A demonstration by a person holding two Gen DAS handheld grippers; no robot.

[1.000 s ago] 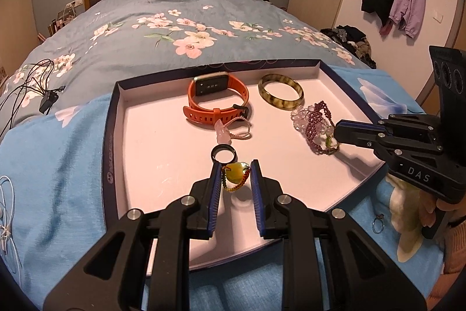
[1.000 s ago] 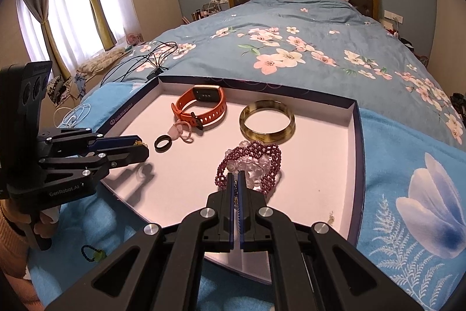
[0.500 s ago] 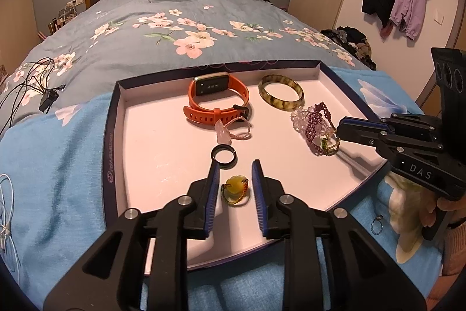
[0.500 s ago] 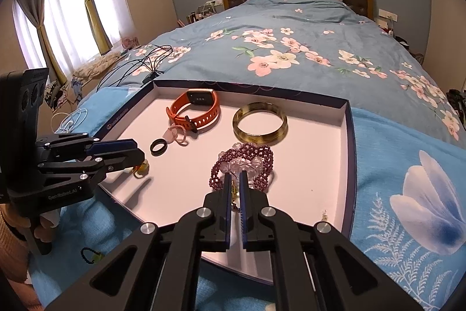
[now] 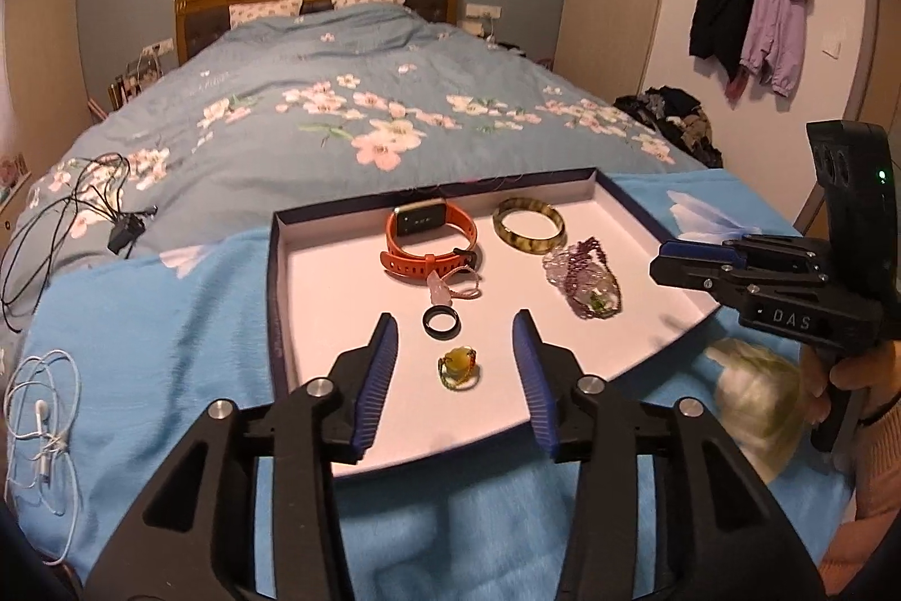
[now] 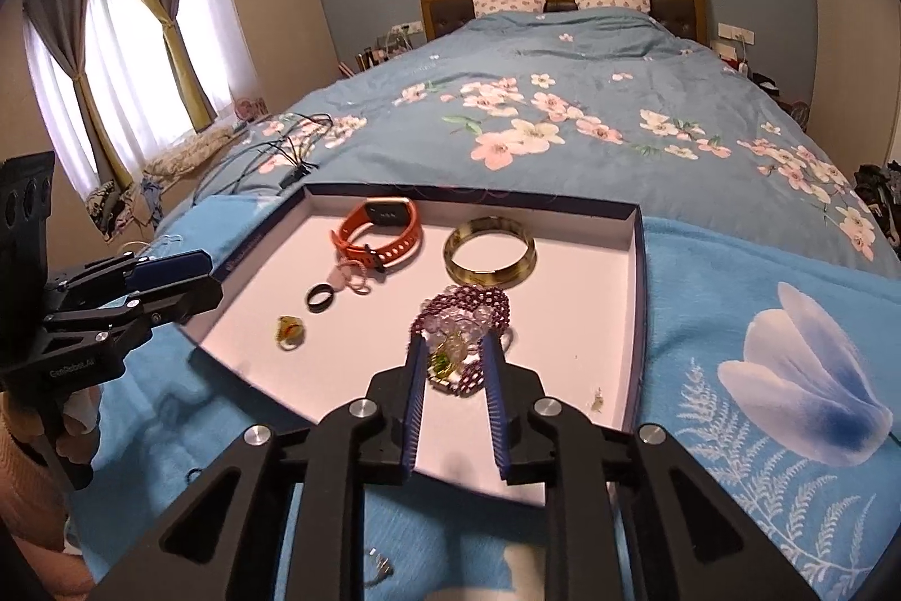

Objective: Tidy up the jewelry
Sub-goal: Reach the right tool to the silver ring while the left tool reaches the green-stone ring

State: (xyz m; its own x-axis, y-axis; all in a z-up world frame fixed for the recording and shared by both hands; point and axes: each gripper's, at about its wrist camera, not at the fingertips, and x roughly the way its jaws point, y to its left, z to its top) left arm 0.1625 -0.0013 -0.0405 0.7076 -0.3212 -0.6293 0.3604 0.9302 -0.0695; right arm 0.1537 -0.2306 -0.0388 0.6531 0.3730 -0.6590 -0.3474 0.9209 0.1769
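A shallow white tray [image 5: 315, 319] [image 6: 591, 274] with a dark rim lies on a blue blanket on the bed. In it lie an orange smartwatch [image 5: 431, 237] [image 6: 383, 229], a green bangle [image 5: 529, 225] [image 6: 489, 250], a purple bead bracelet pile [image 5: 585, 280] [image 6: 467, 314], a pink charm bracelet [image 5: 453, 288], a black ring [image 5: 441, 322] [image 6: 320, 298] and a yellow-green ring [image 5: 459, 368] [image 6: 290, 330]. My left gripper [image 5: 455, 336] is open, just behind the yellow-green ring. My right gripper [image 6: 450, 347] is open, its tips beside the bead pile.
Black cables [image 5: 62, 206] and white earphones [image 5: 39, 426] lie on the bed at the left. A small metal ring [image 6: 380, 570] lies on the blanket in front of the tray. Jackets [image 5: 749, 21] hang on the right wall.
Both grippers opened and drew back and up. The left let go of the yellow-green ring, which now lies in the tray. The right released the bead pile.
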